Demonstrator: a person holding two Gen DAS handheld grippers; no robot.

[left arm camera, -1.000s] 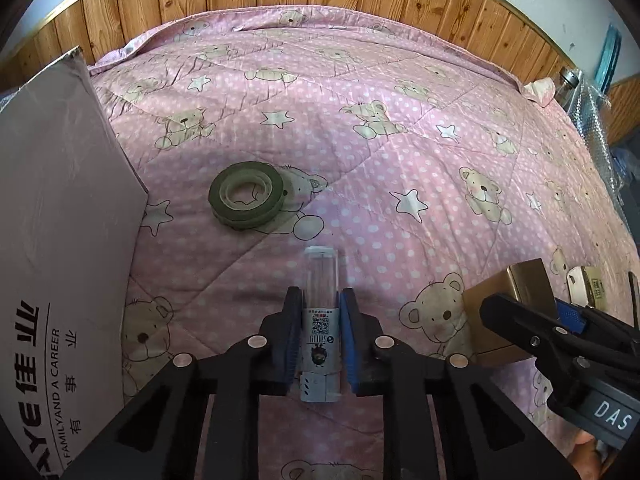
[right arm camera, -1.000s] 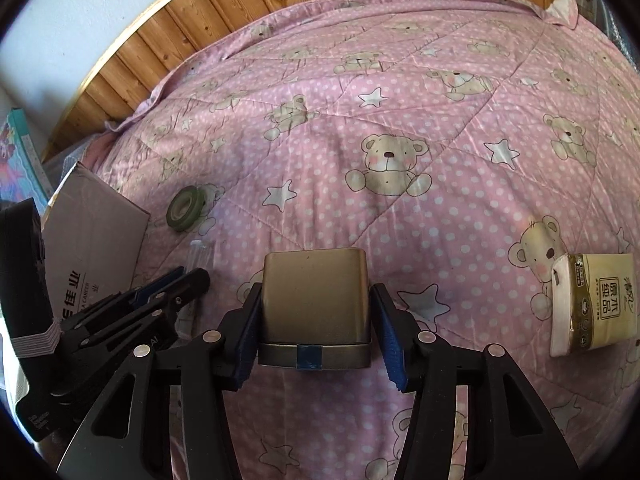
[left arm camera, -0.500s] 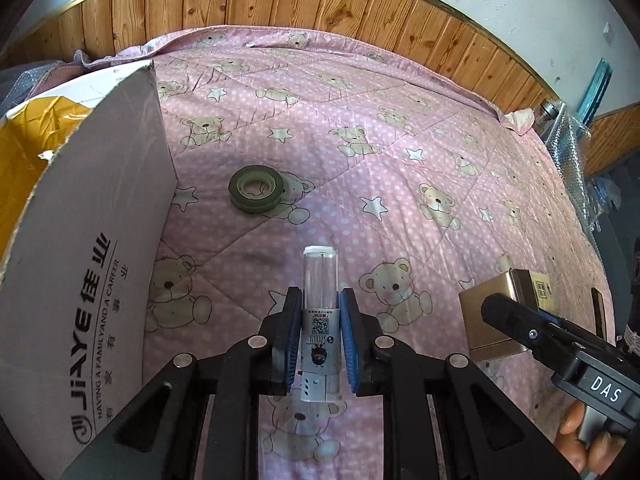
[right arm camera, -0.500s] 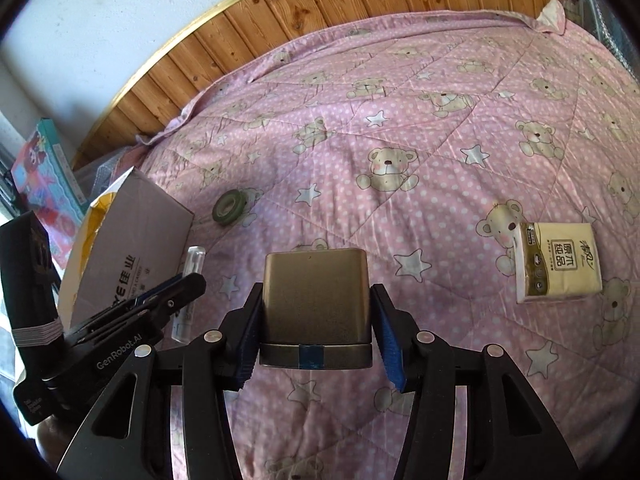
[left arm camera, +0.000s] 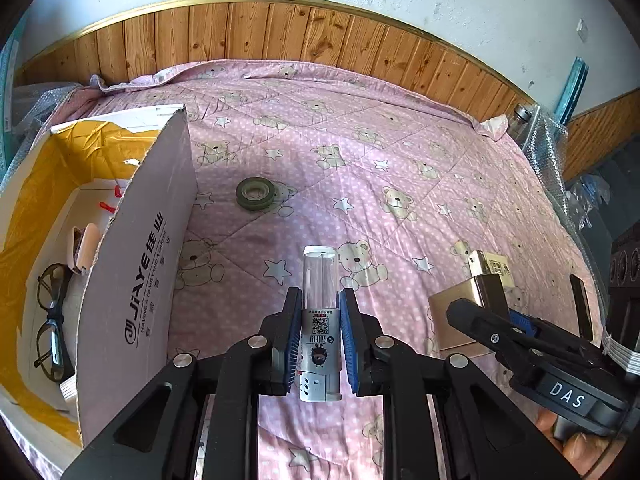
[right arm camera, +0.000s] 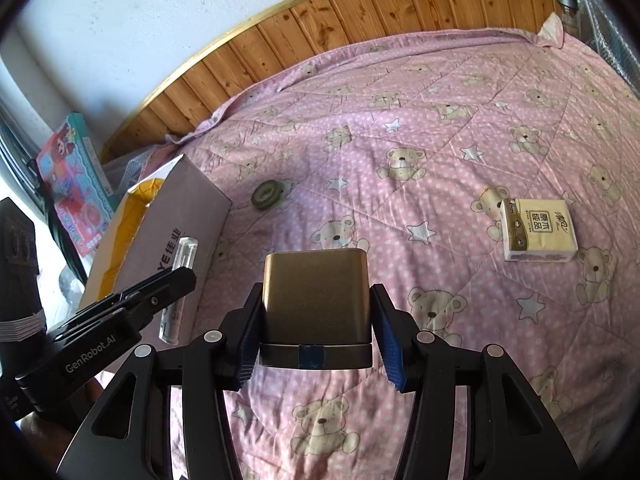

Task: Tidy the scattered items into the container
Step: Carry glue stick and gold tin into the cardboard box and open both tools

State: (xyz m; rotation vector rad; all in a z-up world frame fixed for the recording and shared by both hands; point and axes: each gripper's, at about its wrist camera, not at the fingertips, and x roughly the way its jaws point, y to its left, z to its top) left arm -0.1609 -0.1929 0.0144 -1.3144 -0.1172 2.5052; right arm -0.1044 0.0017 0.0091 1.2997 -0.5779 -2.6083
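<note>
My left gripper (left arm camera: 320,332) is shut on a clear plastic tube (left arm camera: 320,280) with a white labelled base, held above the pink quilt beside the open cardboard box (left arm camera: 136,272). My right gripper (right arm camera: 316,324) is shut on a gold metal box (right arm camera: 316,296), also raised over the quilt. Inside the cardboard box lie glasses (left arm camera: 50,320) and a pale pink case (left arm camera: 82,248). A dark green tape roll (left arm camera: 255,194) rests on the quilt beyond the box. A tissue pack (right arm camera: 538,230) lies on the quilt at the right.
The pink bear-print quilt (left arm camera: 380,168) covers a bed against a wood-panelled wall (left arm camera: 280,32). Bubble wrap and a bottle (left arm camera: 520,116) sit at the far right corner. A colourful toy box (right arm camera: 76,184) stands left of the bed.
Both grippers have risen and pulled back from the quilt with their loads. The cardboard box's open interior has come into the left wrist view.
</note>
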